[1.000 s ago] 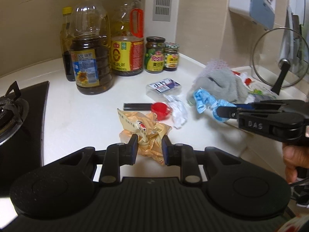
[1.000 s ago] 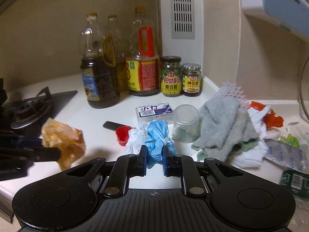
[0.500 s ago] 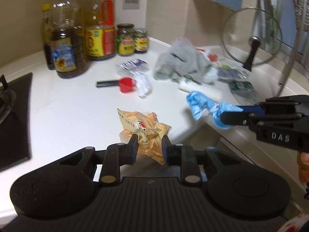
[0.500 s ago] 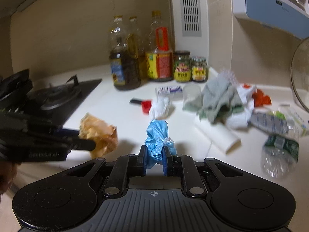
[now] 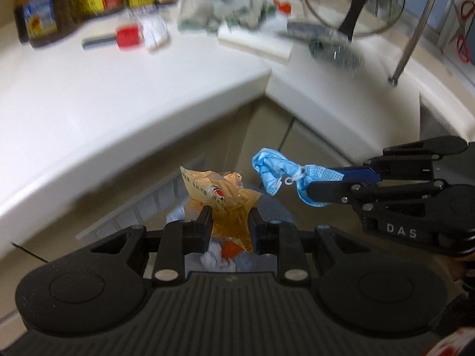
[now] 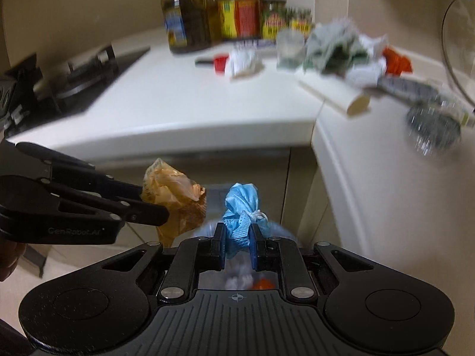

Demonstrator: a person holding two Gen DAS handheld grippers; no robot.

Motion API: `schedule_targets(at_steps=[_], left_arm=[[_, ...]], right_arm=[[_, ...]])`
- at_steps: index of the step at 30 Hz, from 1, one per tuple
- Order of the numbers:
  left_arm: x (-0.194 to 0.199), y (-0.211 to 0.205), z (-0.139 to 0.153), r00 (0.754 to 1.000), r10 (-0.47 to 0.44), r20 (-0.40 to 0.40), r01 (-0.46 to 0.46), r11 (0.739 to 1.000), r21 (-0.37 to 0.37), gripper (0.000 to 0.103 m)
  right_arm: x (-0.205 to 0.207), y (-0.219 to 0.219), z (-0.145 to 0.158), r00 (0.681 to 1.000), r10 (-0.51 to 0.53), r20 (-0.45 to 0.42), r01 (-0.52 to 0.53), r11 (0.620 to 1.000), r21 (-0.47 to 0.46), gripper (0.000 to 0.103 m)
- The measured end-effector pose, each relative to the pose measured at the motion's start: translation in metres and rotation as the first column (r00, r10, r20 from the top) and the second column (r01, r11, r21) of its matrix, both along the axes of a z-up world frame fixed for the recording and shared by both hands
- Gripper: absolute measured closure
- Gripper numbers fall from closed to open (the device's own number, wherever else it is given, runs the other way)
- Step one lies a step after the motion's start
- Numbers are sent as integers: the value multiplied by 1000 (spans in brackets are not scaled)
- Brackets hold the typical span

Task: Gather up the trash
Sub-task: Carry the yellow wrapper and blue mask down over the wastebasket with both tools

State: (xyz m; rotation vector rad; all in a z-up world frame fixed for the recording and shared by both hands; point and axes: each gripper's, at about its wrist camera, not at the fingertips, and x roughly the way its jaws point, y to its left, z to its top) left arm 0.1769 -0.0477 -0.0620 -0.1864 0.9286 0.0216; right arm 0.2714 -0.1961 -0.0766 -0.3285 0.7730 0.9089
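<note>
My left gripper (image 5: 230,213) is shut on a crumpled orange plastic wrapper (image 5: 221,194); the wrapper also shows in the right wrist view (image 6: 172,195). My right gripper (image 6: 236,233) is shut on a balled-up blue face mask (image 6: 242,204), which also shows in the left wrist view (image 5: 276,175). Both grippers hang side by side off the counter, above a trash bin (image 5: 276,210) lined with a pale bag on the floor. White and red trash lies inside the bin (image 6: 246,281).
The white counter (image 6: 207,103) stands behind, with oil bottles (image 6: 184,14), jars, a red cap (image 5: 127,37), white crumpled paper (image 6: 242,60), a grey cloth (image 5: 234,12), a paper roll (image 6: 335,95) and a crushed bottle (image 6: 433,127). A stove (image 6: 74,74) is at left, a glass lid (image 5: 353,3) at right.
Both grippers have moved back off the counter and tilted down with their trash, and now hang over the bin below the counter edge. Both stay shut.
</note>
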Motion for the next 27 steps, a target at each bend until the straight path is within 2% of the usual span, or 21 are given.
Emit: schedule_targets(at_steps=[10,27], left_arm=[[19,0,-67,989,-3,-147,-4,999,-44,80],[46,4,-128,965,4,-263,-21,998,-62,80]], right_arm=[[11,8,-58,1000,3,-23,-6,994,-111,87],[23,15,-122,996,1,-84,-20,974,-228,87]])
